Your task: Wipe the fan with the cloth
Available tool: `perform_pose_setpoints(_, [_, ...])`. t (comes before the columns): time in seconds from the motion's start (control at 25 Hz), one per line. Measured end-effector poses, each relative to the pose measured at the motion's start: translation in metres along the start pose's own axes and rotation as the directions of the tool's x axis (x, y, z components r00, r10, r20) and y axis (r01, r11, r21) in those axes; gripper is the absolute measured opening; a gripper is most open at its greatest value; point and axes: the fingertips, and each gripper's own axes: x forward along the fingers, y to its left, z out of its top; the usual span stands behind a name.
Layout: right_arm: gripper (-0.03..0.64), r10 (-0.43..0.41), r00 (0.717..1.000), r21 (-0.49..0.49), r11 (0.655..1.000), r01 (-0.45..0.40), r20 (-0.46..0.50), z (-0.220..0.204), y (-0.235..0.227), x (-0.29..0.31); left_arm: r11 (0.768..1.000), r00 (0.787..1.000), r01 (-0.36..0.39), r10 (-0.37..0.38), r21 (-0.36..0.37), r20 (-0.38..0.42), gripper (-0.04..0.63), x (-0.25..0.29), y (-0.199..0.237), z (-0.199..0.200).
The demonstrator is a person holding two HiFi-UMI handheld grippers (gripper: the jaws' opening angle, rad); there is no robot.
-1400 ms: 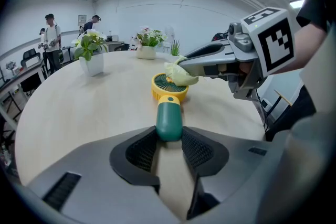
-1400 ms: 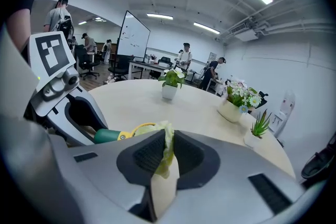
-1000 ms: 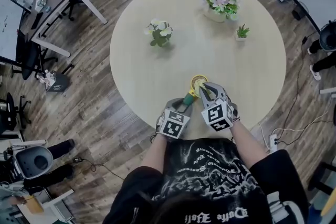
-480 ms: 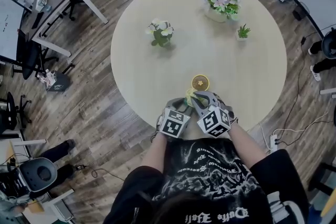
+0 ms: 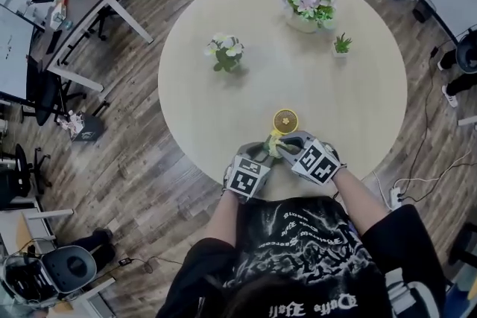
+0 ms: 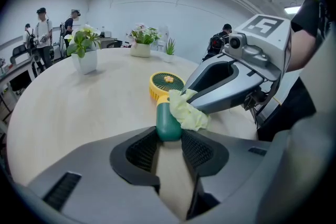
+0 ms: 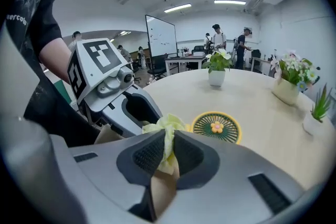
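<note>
A small fan lies flat on the round table [image 5: 223, 108], near the front edge. Its yellow head [image 5: 284, 119] has a flower at the centre, and its handle [image 6: 168, 122] is green. My left gripper [image 5: 262, 154] is shut on the lower end of the handle [image 6: 169, 139]. My right gripper [image 5: 280, 146] comes in from the right and is shut on a pale yellow-green cloth [image 7: 165, 126]. The cloth [image 6: 188, 112] rests against the top of the handle, just below the fan head [image 6: 167, 84]. The head [image 7: 216, 126] lies uncovered beyond the cloth.
Three potted plants stand farther back on the table: a white-flowered one [image 5: 225, 50], a large bouquet [image 5: 307, 0] and a tiny green one [image 5: 341, 45]. The table's front edge runs just under my grippers. Desks, chairs and people are around the room.
My right gripper, with the cloth, has drawn back from the fan head toward the handle and turned to the left. The head now shows fully. The left gripper has stayed put.
</note>
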Motion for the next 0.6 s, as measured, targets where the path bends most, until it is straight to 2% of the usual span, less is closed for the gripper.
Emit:
perform_pose_setpoints(0.2, [0.055,-0.077,0.994,0.003,0.997,0.078,-0.081,-0.014,-0.001,0.005,1.0,0.999,0.031,-0.031,0.002,-0.015,0.17,-0.003,0.002,0.0])
perform_pose_setpoints(0.36, [0.055,-0.144,0.987,0.084,0.985,0.15,-0.072,-0.014,-0.006,0.008,0.998,0.998,0.049,-0.048,0.034,-0.046,0.169,-0.002,0.002,0.0])
perform_pose_setpoints(0.44, [0.055,-0.201,0.979,0.218,0.954,0.206,-0.043,-0.019,-0.016,0.004,0.998,0.998,0.048,-0.047,0.032,-0.04,0.169,-0.001,0.0,0.0])
perform_pose_setpoints(0.52, [0.055,-0.258,0.966,0.348,0.904,0.25,-0.023,-0.024,-0.027,-0.002,0.998,0.999,0.035,-0.034,0.046,-0.037,0.169,0.001,-0.001,0.0])
perform_pose_setpoints(0.6, [0.055,-0.281,0.96,0.415,0.872,0.26,-0.011,-0.025,-0.032,-0.002,0.998,0.999,0.026,-0.023,0.06,-0.043,0.169,0.001,0.0,-0.001])
